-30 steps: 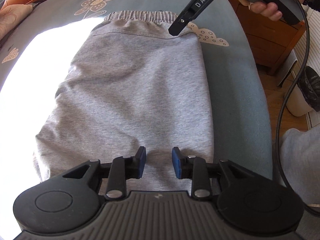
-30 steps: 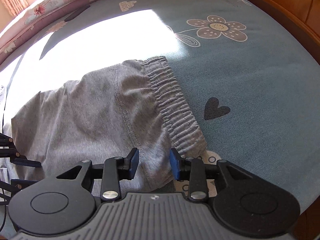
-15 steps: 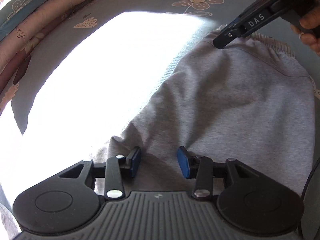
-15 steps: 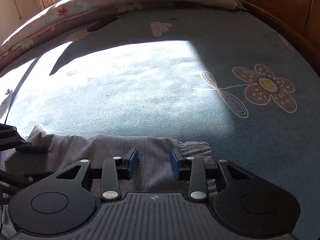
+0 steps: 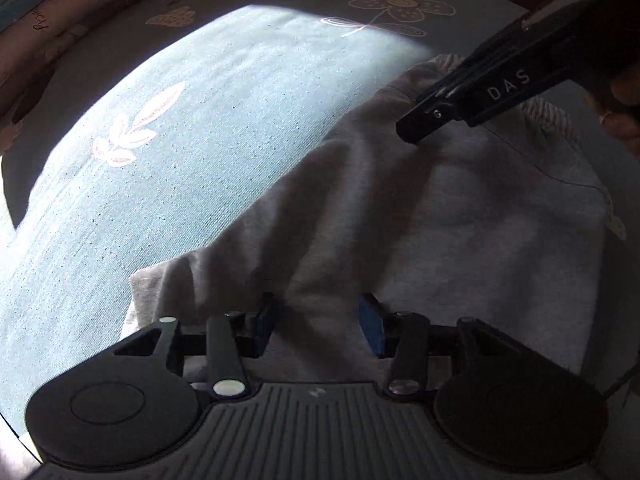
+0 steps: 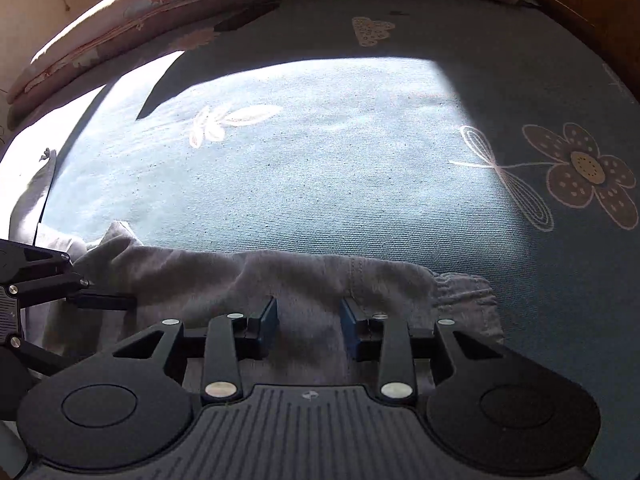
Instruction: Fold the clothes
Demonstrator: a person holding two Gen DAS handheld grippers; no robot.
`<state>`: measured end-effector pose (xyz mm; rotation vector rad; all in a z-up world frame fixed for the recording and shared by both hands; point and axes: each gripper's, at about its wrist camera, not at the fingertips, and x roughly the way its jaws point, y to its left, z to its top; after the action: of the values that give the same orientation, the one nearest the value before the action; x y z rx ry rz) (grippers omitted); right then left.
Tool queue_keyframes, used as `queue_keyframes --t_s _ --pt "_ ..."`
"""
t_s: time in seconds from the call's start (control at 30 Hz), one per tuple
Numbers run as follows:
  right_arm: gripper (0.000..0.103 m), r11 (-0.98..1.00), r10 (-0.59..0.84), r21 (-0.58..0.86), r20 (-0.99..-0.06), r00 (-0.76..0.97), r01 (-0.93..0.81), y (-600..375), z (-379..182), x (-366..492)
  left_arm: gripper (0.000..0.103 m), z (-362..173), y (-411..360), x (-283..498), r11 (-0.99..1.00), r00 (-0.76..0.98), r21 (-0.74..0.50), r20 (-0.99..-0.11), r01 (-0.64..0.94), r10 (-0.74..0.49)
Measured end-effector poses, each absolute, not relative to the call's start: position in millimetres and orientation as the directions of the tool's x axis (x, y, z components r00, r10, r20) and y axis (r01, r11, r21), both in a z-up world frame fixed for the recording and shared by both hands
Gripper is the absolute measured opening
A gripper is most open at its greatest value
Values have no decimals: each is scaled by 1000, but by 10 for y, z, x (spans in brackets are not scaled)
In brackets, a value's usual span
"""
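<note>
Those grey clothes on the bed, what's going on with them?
A person is folding a grey garment on a blue flowered bedsheet, using a pair of handheld tongs in each hand. The left tongs have just been opening, cloth between their pads. The right tongs, near the elastic waistband, also straddle a raised fold; a firm grip isn't clear.

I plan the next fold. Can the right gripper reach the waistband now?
Probably yes. The right gripper sits over the grey shorts right beside the waistband; nothing lies between them, and its jaws, just opening, are apart.

Grey garment (image 5: 460,216), floral blue bedsheet (image 5: 180,168)
</note>
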<state>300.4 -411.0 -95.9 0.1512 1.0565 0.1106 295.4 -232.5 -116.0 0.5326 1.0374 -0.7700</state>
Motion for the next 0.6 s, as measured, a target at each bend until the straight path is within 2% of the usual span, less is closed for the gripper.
queue_keyframes --t_s 0.1,0.2,0.23,0.37,0.5,0.6 --pt "41 982 176 188 -859 481 -24 -4136 -1063 3010 59 -1171 -2265 3027 668 278 0 -909 744 -310" --pt "44 978 192 209 -859 475 -18 -4151 -1098 3040 71 -1199 -2276 3057 677 282 12 -915 735 -289" --pt "48 975 200 223 -857 474 -9 -4162 -1110 3047 76 -1211 -2282 3078 687 280 11 -918 727 -282" --pt "59 967 227 256 -847 480 -5 -4146 -1123 3040 86 -1257 -2288 3160 726 264 -24 -923 687 -280" --pt "70 965 243 262 -841 484 -30 -4110 -1134 3037 102 -1318 -2342 3162 728 243 -56 -923 684 -299" --pt "78 960 257 279 -840 477 -25 -4100 -1127 3068 102 -1343 -2361 3164 745 258 -65 -915 664 -309"
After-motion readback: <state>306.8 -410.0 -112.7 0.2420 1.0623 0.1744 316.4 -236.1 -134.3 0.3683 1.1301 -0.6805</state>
